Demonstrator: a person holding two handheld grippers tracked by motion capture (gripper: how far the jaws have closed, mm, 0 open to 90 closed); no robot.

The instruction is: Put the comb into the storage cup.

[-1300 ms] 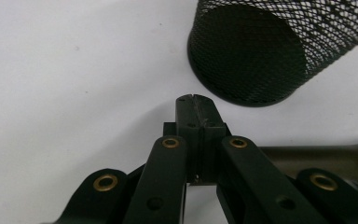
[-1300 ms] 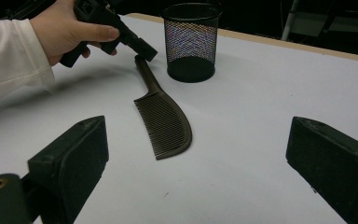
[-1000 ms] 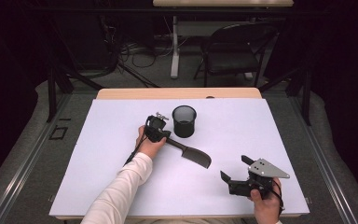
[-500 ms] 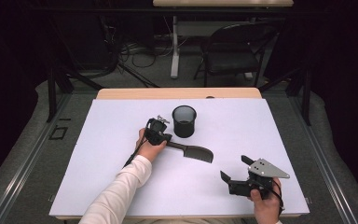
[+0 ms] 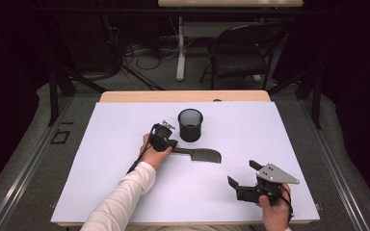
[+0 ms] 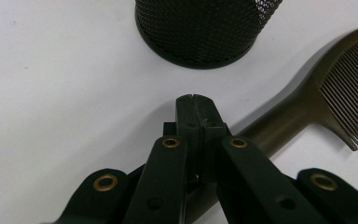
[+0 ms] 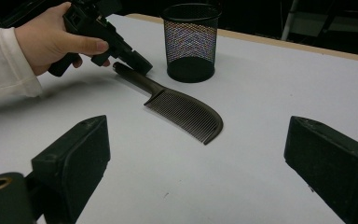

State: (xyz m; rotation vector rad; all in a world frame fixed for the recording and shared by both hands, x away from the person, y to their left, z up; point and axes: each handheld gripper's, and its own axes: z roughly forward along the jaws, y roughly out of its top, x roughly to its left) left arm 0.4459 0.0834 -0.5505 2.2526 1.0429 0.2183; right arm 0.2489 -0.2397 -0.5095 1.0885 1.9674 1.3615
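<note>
While the left gripper (image 6: 196,100) has its jaws pressed together with nothing between them, its tips sit just above the comb's (image 5: 200,154) handle, near the handle's end; whether they touch it I cannot tell. That dark comb lies flat on the white table (image 5: 279,130), teeth end pointing toward the person's right, just in front of the mesh cup (image 5: 191,124). Well apart, near the table's front edge, the right gripper (image 5: 242,174) rests with jaws spread wide and empty, facing the comb.
</note>
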